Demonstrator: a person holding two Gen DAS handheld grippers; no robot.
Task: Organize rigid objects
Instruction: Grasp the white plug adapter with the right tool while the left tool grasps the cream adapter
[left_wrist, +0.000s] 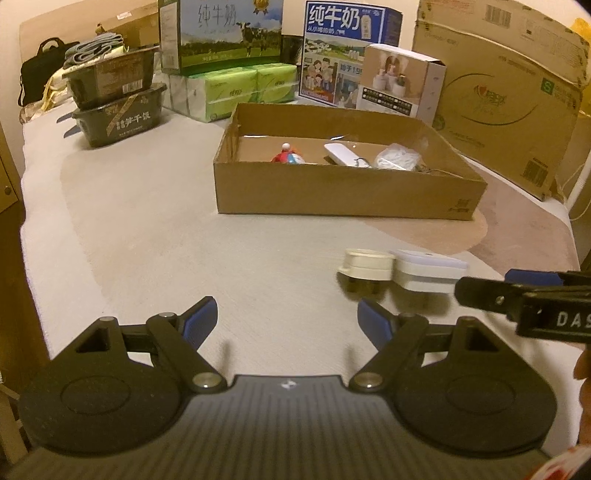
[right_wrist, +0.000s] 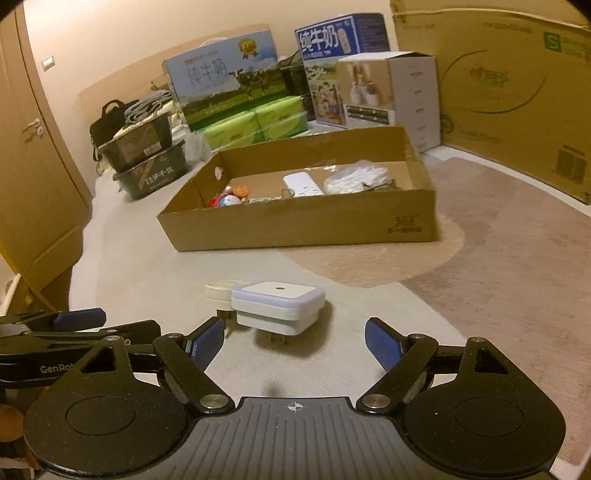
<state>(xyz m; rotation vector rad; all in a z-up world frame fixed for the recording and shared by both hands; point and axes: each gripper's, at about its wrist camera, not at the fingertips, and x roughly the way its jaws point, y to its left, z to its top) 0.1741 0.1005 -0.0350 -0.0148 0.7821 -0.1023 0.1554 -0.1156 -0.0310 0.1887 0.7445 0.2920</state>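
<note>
Left wrist view: I am holding my left gripper (left_wrist: 286, 321) over bare bed cover, jaws spread wide with nothing between the blue pads. Two plug-in adapters are lying ahead and to the right: a cream round-ended adapter (left_wrist: 365, 265) touching a white square adapter (left_wrist: 428, 271). My right gripper (left_wrist: 509, 286) is entering from the right edge, just beside the square one. Beyond them, the cardboard tray (left_wrist: 343, 192) is sitting on the bed (left_wrist: 147, 229), already containing a small toy figure (left_wrist: 288, 155), a white remote-like bar (left_wrist: 341, 154) and a bagged bundle of cable (left_wrist: 397, 159).

Right wrist view: I am pointing my right gripper (right_wrist: 295, 343) at the white square adapter (right_wrist: 279, 308), which is lying just ahead of the open jaws, not yet between them. The pads are touching nothing. The cream adapter (right_wrist: 221, 293) is sitting behind and to its left, in contact with it. My left gripper (right_wrist: 79, 319) is showing at the left edge.

Handling judgement: both adapters are looking like hard moulded plastic, light, stiff and smooth, so slipping is the main risk. The square body is resting on its prongs and standing slightly proud of the soft cover; I am judging the two flat opposite side walls of the lower block as the best place to take hold, keeping the pads off the prongs and clear of the neighbouring cream adapter.
</note>
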